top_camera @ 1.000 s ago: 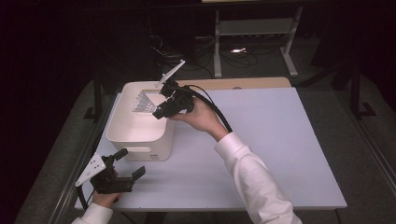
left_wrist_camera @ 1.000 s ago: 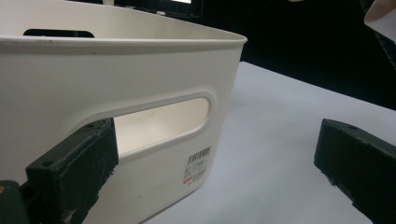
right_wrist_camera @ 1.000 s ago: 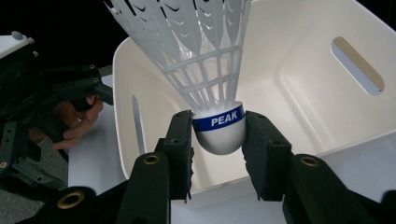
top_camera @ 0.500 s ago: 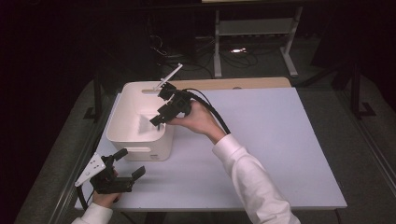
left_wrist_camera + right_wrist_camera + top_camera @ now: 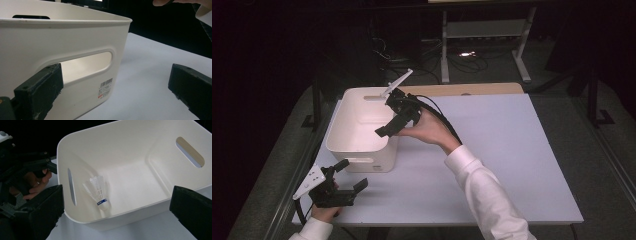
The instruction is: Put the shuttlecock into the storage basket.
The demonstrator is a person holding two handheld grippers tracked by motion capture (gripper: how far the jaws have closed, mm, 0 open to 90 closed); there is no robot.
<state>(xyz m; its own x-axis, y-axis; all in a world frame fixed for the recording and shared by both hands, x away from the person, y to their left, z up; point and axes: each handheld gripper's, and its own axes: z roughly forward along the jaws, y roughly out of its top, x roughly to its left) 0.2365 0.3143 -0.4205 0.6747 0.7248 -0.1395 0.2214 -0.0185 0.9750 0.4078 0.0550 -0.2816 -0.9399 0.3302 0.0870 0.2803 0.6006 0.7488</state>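
The drop looks done: a white shuttlecock [image 5: 98, 192] lies inside the white plastic bin [image 5: 343, 148], on the floor of it near the wall with the nearer handle slot, and nothing holds it. The right hand-held gripper [image 5: 393, 120] hangs over the bin's open top, angled down into it, and its jaws have just been opening to their full width with nothing between them. From its own camera the two black jaws stand far apart at the bottom corners, the bin sitting open between them.

The left hand-held gripper [image 5: 347, 177] rests low at the near left corner of the table [image 5: 512, 165], just in front of the bin's near wall, jaws wide and empty; its camera looks straight at the handle slot [image 5: 87, 63] and a small barcode label [image 5: 105, 88] on that wall.

As for what is left, I'd judge little: draw the right hand back clear of the bin. I see no other loose item on the table to fetch, though the far edge is dim.

The shuttlecock is tipped over, its rounded white cork end toward the near wall, with a blue band just above the cork and a white feathered skirt fanning away. The skirt seems intact, though it is small and a bit washed out against the bin.
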